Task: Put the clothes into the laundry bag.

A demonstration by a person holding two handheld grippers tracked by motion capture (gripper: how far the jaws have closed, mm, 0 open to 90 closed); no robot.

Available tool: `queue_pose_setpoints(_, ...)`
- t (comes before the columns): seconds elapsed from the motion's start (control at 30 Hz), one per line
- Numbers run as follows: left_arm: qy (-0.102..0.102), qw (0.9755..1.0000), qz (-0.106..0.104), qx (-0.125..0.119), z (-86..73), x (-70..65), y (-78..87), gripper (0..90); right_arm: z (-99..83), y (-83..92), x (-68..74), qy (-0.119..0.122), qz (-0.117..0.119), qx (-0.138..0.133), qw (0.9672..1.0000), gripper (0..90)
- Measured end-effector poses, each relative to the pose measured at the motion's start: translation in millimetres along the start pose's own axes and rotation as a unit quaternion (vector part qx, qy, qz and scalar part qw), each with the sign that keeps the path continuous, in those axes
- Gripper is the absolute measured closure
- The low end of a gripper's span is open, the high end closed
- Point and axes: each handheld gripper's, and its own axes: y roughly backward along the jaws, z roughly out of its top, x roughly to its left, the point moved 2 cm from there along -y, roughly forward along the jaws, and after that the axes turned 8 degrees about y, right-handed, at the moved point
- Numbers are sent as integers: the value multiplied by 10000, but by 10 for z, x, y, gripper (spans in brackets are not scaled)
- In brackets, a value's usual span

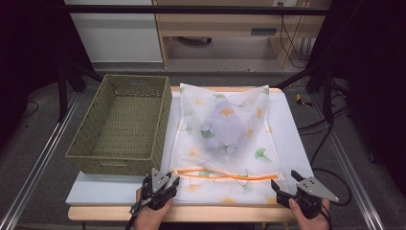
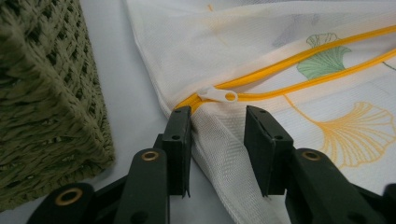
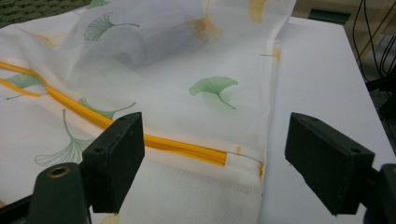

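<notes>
My left tool (image 2: 217,140) sat at the near left corner of the mesh bag (image 2: 280,46), its jaws partly apart with a fold of the white mesh between them; the pads had not pinched the cloth, though the left-hand jaw lay against the orange end of the zipper (image 2: 299,58); just beyond the jaw tips lay the white zipper pull (image 2: 218,95), flat on the bag and free of both jaws. My right tool (image 3: 212,158) stood wide open at the bag's near right corner; one jaw hovered over the zipper's closed end, the other over the bare white desk (image 3: 322,70) beside the bag's edge; nothing was gripped there.

From above, my left tool (image 1: 160,187) and right tool (image 1: 287,184) sat at either end of the orange zipper (image 1: 225,174), which ran across the near side of the bag (image 1: 225,129); the bag, printed with green and orange leaves, lay flat on the desk (image 1: 292,129) with a dim bulky shape inside it; a green woven basket (image 1: 124,124) stood just beside its left edge.
</notes>
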Motion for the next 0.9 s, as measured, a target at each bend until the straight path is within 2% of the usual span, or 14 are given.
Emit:
queue_pose_setpoints(0.13, 17, 10000, 34, 39, 20, 11, -7, 693, 3, 3, -1, 11, 16, 0, 10000, 203)
queue_pose_setpoints(0.27, 17, 10000, 54, 51, 32, 5, -17, 720, 2, 1, 2, 19, 19, 11, 10000, 202)
queue_pose_setpoints(0.4, -68, 9999, 113, 92, 47, -19, -30, 771, 5, -4, 7, 18, 39, 0, 10000, 203)
queue_pose_setpoints(0.9, -32, 9997, 211, 105, 65, -25, -43, 871, 24, 16, 1, -11, 65, -15, 10000, 205)
